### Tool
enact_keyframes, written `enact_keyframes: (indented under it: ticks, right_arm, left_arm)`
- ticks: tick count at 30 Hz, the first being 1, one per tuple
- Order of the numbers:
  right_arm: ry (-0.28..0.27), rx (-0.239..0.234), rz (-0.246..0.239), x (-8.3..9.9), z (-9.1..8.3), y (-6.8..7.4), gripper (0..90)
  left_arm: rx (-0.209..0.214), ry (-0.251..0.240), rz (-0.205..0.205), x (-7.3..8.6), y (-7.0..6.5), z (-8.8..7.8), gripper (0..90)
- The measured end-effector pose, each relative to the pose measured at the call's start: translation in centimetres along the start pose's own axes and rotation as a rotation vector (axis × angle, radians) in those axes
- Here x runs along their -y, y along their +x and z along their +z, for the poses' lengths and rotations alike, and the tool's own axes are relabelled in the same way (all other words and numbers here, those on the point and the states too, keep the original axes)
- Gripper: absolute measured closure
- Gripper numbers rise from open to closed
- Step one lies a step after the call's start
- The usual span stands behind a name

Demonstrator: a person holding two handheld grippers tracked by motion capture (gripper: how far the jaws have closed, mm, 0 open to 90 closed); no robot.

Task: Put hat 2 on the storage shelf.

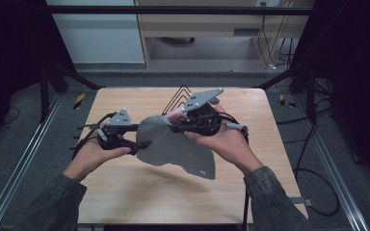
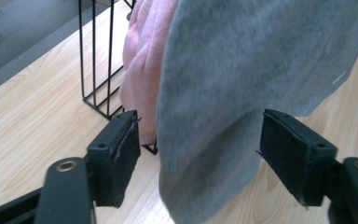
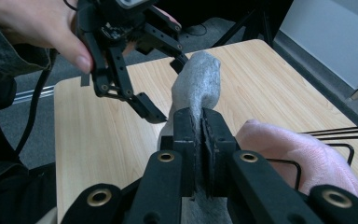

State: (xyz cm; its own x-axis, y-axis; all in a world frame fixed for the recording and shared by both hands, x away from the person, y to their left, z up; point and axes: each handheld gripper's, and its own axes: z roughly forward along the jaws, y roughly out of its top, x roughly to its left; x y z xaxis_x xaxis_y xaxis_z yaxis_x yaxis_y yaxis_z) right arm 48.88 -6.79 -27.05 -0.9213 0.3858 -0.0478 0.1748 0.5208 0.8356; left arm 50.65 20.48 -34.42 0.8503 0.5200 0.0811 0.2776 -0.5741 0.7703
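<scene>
A grey cloth (image 1: 173,149) hangs above the wooden table (image 1: 125,192), lifted at its upper left edge. My right gripper (image 1: 171,126) is shut on that edge; in the right gripper view the jaws (image 3: 200,121) pinch the grey cloth (image 3: 193,88). My left gripper (image 1: 142,138) stands open at the cloth's left end. In the left gripper view the grey cloth (image 2: 242,84) hangs between its spread jaws (image 2: 198,154) without being clamped. A pink cloth (image 2: 142,60) lies behind it, against a black wire rack (image 2: 95,70).
The wire rack (image 1: 178,96) stands at the table's far middle, with the pink cloth (image 1: 176,114) beside it under the right hand. The left gripper (image 3: 165,86) faces the right gripper view closely. Dark frame posts and cables surround the table.
</scene>
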Motion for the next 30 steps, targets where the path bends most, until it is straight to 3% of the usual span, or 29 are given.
enact_keyframes:
  ticks: [3, 9, 13, 18, 30]
  right_arm:
    - [0.002, 0.000, -0.002, 0.1, 0.1, 0.0, 85.4]
    - [0.008, 0.007, 0.016, 0.7, 0.3, -0.2, 85.4]
    - [0.005, 0.017, 0.027, 1.2, -0.1, -0.4, 85.4]
    - [0.001, 0.032, 0.039, 1.9, -0.6, -0.7, 85.4]
    - [-0.033, 0.051, 0.069, 2.8, -1.4, -1.2, 85.3]
  left_arm:
    - [-0.002, 0.021, 0.011, -0.3, -0.1, 0.2, 37.2]
    - [0.001, 0.005, 0.019, -0.7, -0.1, -0.1, 71.1]
    - [0.001, 0.004, 0.017, -1.1, -0.4, -0.7, 82.8]
    - [-0.024, 0.037, 0.042, -2.4, -0.9, -1.7, 85.8]
    - [-0.057, 0.029, 0.081, -5.5, -1.1, -3.4, 86.9]
